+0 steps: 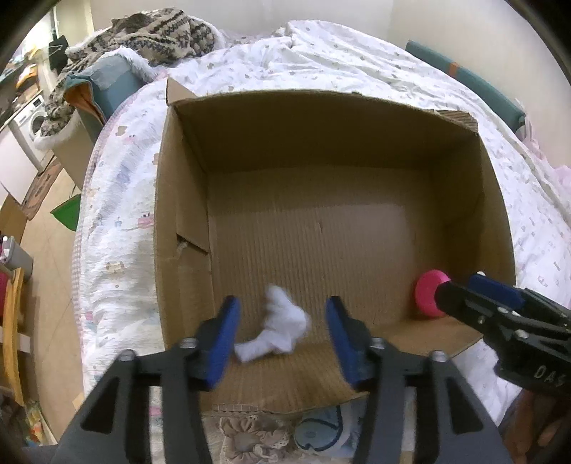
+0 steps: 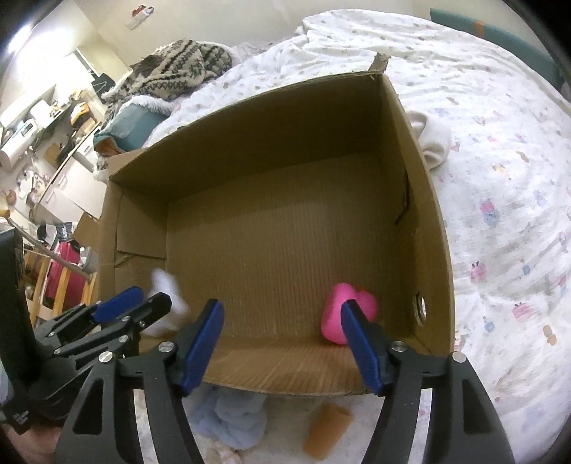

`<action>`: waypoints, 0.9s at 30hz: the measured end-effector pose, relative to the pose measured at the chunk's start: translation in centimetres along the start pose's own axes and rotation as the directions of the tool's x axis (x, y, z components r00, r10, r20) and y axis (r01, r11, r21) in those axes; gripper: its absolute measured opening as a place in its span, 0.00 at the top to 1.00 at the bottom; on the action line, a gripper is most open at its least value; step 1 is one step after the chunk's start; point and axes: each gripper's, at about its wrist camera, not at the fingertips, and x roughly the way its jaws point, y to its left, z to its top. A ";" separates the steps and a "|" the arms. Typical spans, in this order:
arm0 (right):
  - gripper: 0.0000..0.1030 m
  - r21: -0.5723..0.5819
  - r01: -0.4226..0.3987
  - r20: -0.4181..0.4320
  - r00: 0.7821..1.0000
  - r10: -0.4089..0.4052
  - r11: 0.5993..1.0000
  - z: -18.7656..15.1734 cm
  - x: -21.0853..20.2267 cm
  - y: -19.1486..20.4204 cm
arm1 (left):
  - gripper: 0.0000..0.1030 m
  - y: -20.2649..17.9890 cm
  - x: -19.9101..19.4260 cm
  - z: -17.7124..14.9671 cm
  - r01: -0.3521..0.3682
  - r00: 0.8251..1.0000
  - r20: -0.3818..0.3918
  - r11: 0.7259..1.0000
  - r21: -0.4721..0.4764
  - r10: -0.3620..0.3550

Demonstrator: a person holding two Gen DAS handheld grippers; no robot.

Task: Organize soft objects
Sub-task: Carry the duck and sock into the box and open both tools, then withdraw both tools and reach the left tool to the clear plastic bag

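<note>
An open cardboard box (image 1: 321, 98) (image 2: 249, 103) stands on the bed below both grippers. My left gripper (image 1: 282, 303) (image 2: 150, 296) is open over the box's near left corner. A crumpled white cloth (image 1: 285, 321) (image 2: 167, 296), blurred, is loose between and below its blue pads, touching neither. My right gripper (image 2: 282, 305) (image 1: 460, 285) is open over the near right part of the box. A pink heart-shaped soft toy (image 2: 337, 307) (image 1: 426, 296) rests on the box floor just beyond its right finger, free of the pads.
Outside the box's near wall lie a light blue fluffy item (image 2: 232, 417), an orange tube-shaped thing (image 2: 326, 428) and a beige flower-like cloth (image 1: 249, 435). A cream cloth (image 2: 433, 142) sits right of the box. A patterned knit blanket (image 1: 153, 32) is heaped at the bed's far left.
</note>
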 end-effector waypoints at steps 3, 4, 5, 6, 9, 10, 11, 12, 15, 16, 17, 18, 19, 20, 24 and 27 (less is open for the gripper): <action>0.30 -0.006 -0.002 -0.006 1.000 0.002 1.000 0.0 0.0 0.1 | 0.38 0.1 -0.1 0.1 0.010 1.000 -0.002 1.000 -0.011 -0.010; 0.30 -0.012 0.004 -0.003 1.000 -0.004 1.000 0.0 0.0 0.3 | 0.38 0.1 -0.1 0.1 0.008 1.000 -0.006 1.000 -0.011 -0.008; 0.30 -0.017 0.011 0.001 1.000 -0.011 1.000 0.0 -0.1 0.4 | 0.38 0.0 -0.1 0.1 0.006 1.000 -0.007 1.000 -0.008 -0.006; 0.30 -0.020 0.017 0.004 1.000 -0.017 1.000 0.1 -0.1 0.4 | 0.38 0.0 -0.1 0.1 0.003 1.000 -0.007 1.000 -0.004 -0.003; 0.30 -0.012 0.023 0.003 1.000 -0.023 1.000 0.2 0.0 0.4 | 0.38 0.0 -0.2 0.2 -0.005 1.000 0.005 1.000 0.005 0.005; 0.30 -0.008 0.023 0.003 1.000 -0.023 1.000 0.2 -0.1 0.3 | 0.38 -0.2 -0.3 0.2 -0.007 1.000 0.008 1.000 0.004 0.007; 0.30 -0.005 0.023 0.004 1.000 -0.023 1.000 0.3 0.0 0.3 | 0.38 -0.2 -0.4 0.2 -0.008 1.000 0.010 1.000 0.003 0.008; 0.30 -0.002 0.024 0.006 1.000 -0.024 1.000 0.3 -0.1 0.3 | 0.38 -0.3 -0.5 0.2 -0.007 1.000 0.012 1.000 0.002 0.007; 0.30 0.007 0.021 0.012 1.000 -0.021 1.000 0.4 -0.2 0.2 | 0.38 -0.3 -0.8 0.1 -0.007 1.000 0.012 1.000 -0.007 0.007; 0.30 0.012 0.021 0.015 1.000 -0.021 1.000 0.4 -0.3 0.2 | 0.38 -0.3 -0.9 0.2 -0.014 1.000 0.014 1.000 -0.007 0.014; 0.30 0.016 0.021 0.019 1.000 -0.021 1.000 0.4 -0.4 0.2 | 0.38 -0.1 -0.9 0.3 -0.020 1.000 0.016 1.000 -0.007 0.020; 0.30 0.019 0.022 0.022 1.000 -0.022 1.000 0.3 -0.6 0.1 | 0.38 -0.1 -1.1 0.3 -0.023 0.999 0.022 1.000 -0.009 0.023; 0.30 0.023 0.023 0.025 0.999 -0.024 0.999 0.3 -0.7 0.0 | 0.38 0.1 -1.4 0.3 -0.021 0.999 0.031 1.000 -0.014 0.022; 0.30 0.028 0.022 0.030 0.999 -0.023 0.999 0.3 -0.9 0.0 | 0.38 0.2 -1.6 0.2 -0.019 0.999 0.036 1.000 -0.021 0.019; 0.30 0.035 0.029 0.041 0.999 -0.030 0.999 -0.1 -1.7 -0.1 | 0.38 1.2 -2.8 -0.1 -0.008 1.000 0.028 0.997 -0.083 0.010; 0.30 0.040 0.035 0.047 0.998 -0.037 0.999 -0.5 -2.4 -0.3 | 0.38 2.0 -4.0 -0.4 0.018 0.999 0.043 0.994 -0.110 -0.013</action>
